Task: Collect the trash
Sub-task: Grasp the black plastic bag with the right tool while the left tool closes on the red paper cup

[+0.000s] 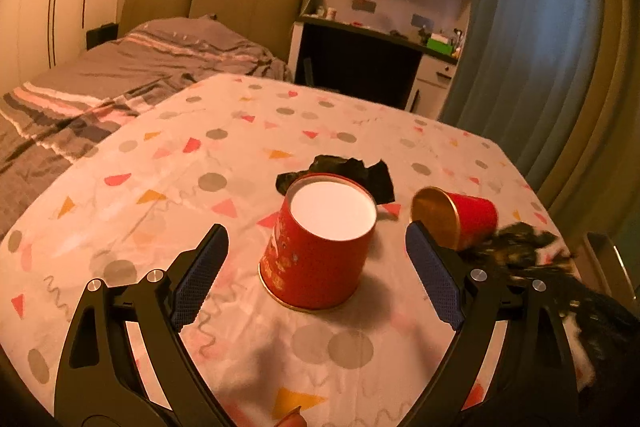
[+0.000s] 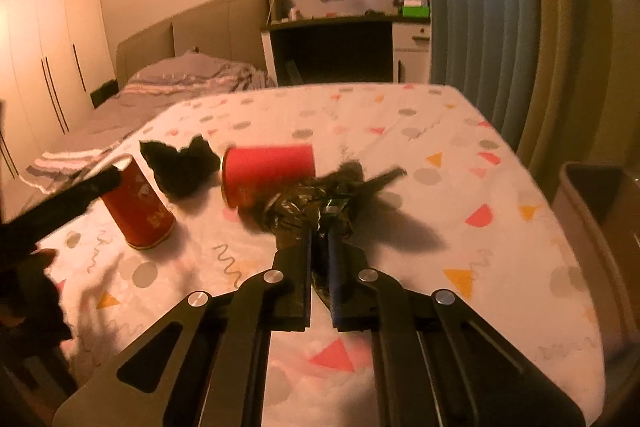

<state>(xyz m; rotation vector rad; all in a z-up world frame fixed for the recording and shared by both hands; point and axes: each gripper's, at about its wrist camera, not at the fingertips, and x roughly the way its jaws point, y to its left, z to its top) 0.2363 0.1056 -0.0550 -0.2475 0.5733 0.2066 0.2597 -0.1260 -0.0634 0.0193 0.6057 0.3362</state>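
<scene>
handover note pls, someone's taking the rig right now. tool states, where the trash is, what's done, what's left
Left tool: open, empty, lined up on the upright red can, not touching it.
Right tool: shut on a crumpled black wrapper, held just above the table.
Second red can lies on its side behind the held wrapper.
Another black wrapper sits on the cloth between the two cans.
Bin stands off the table's right edge.
Done: one wrapper grasped. Nothing visibly binned.
Left: drop that wrapper in the bin, then both cans and the other wrapper.
</scene>
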